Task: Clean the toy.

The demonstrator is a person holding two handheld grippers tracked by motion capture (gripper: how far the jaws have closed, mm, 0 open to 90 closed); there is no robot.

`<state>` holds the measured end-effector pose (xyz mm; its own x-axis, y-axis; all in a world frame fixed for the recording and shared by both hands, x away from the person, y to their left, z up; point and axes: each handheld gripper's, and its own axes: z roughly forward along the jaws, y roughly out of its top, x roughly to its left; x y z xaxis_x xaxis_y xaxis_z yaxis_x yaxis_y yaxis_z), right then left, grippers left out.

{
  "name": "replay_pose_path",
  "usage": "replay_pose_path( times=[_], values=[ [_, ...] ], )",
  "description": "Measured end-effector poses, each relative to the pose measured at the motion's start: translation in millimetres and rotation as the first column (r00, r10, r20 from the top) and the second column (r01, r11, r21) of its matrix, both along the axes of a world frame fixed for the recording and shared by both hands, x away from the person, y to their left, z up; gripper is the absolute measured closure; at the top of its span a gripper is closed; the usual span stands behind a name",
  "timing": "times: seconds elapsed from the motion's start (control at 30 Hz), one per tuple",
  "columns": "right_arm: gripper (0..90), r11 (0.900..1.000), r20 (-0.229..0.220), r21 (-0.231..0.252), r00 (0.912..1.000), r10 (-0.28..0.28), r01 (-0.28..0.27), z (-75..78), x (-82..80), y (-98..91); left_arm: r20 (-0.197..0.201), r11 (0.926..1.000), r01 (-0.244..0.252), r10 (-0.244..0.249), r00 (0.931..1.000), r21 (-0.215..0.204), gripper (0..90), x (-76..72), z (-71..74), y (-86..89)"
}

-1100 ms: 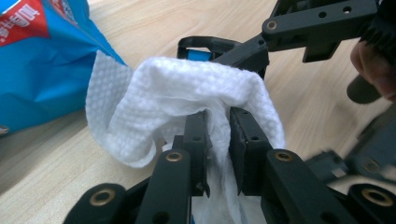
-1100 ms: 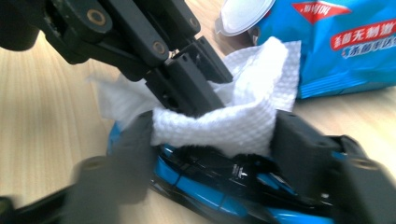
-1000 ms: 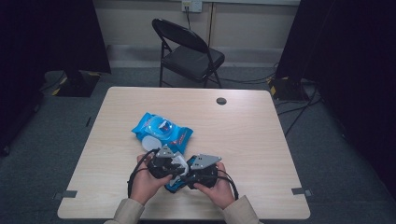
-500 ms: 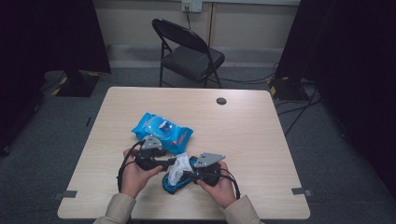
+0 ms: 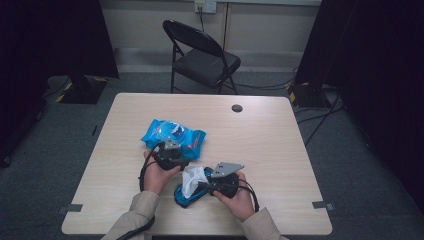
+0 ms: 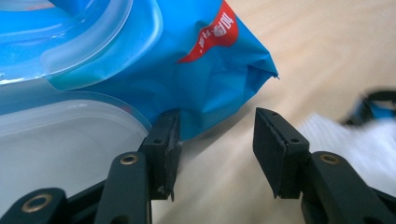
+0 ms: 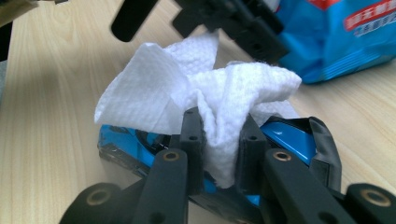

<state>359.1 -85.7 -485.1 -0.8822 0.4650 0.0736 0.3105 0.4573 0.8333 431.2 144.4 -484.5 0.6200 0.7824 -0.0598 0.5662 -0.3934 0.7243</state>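
The worktop (image 5: 280, 150) is taken as the frame, and the blue wipes pack (image 5: 173, 135) lying left of its centre is taken as the landmark. The pack is set slantwise, its long axis running from the far left toward the near right, and its clear flip lid (image 6: 70, 144) is seen standing open in the left gripper view.

Nearer the person than the pack, and a little to its right, a blue toy car (image 5: 186, 196) is found on the worktop, its long axis also slanted, with a crumpled white wipe (image 5: 193, 180) resting on top of it.

The left tongs (image 5: 172, 149) are held at the pack's near edge. Their jaws have just been closing a little from a wider gap, yet they are parted with nothing between them; one pad is seen just beside the pack's corner, whether touching cannot be told.

The right tongs (image 7: 219, 140) are kept on the far side of the wipe from the pack, narrow and clamped on the wipe, which is pinched between both pads directly above the car.

The coming move is judged to turn on this: the wipe lies straight over the car's body, so a stroke along the car's long axis is called for, and the right hand (image 5: 239, 197) is the nearer one.
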Motion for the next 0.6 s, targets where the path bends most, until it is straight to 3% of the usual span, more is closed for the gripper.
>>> replay_pose_path(
  times=[0.1,0.17,0.23,0.3,0.33,0.47,0.6],
  values=[
    [76.9,1.0,0.0,-0.005,1.0,-0.002,0.002,0.6,0.7,0.6,0.012,1.0,-0.006,0.006,0.9999,0.004,48.1,8.6,-0.7,-2.9],
    [76.9,1.0,-0.002,-0.003,1.0,0.0,0.0,0.4,0.9,0.6,0.022,1.0,0.001,0.0,0.9997,-0.004,43.6,6.6,4.5,-1.8],
    [76.4,1.0,0.001,0.0,1.0,-0.001,0.001,0.0,1.2,0.1,0.021,0.9989,0.01,-0.009,0.9997,-0.046,40.6,0.3,11.3,0.4],
    [76.2,1.0,0.0,0.003,1.0,-0.002,0.002,-0.3,1.3,-0.2,0.03,0.9968,0.05,-0.048,0.9984,-0.063,42.1,-10.2,20.3,5.0],
    [76.1,1.0,0.0,0.005,1.0,-0.002,0.002,-0.5,1.3,-0.2,0.029,0.9935,0.066,-0.063,0.9976,-0.092,43.9,-16.6,24.2,6.7],
    [73.7,1.0,0.005,0.0,1.0,-0.001,0.001,-0.4,-0.2,0.9,0.039,0.9806,0.143,-0.139,0.9896,-0.135,46.6,-42.1,38.3,7.6],
    [60.9,0.9998,0.015,-0.022,0.9999,0.002,-0.001,1.6,-3.4,3.1,0.024,0.9724,0.207,-0.206,0.9783,-0.108,48.3,-60.4,41.6,-0.2]
  ],
)
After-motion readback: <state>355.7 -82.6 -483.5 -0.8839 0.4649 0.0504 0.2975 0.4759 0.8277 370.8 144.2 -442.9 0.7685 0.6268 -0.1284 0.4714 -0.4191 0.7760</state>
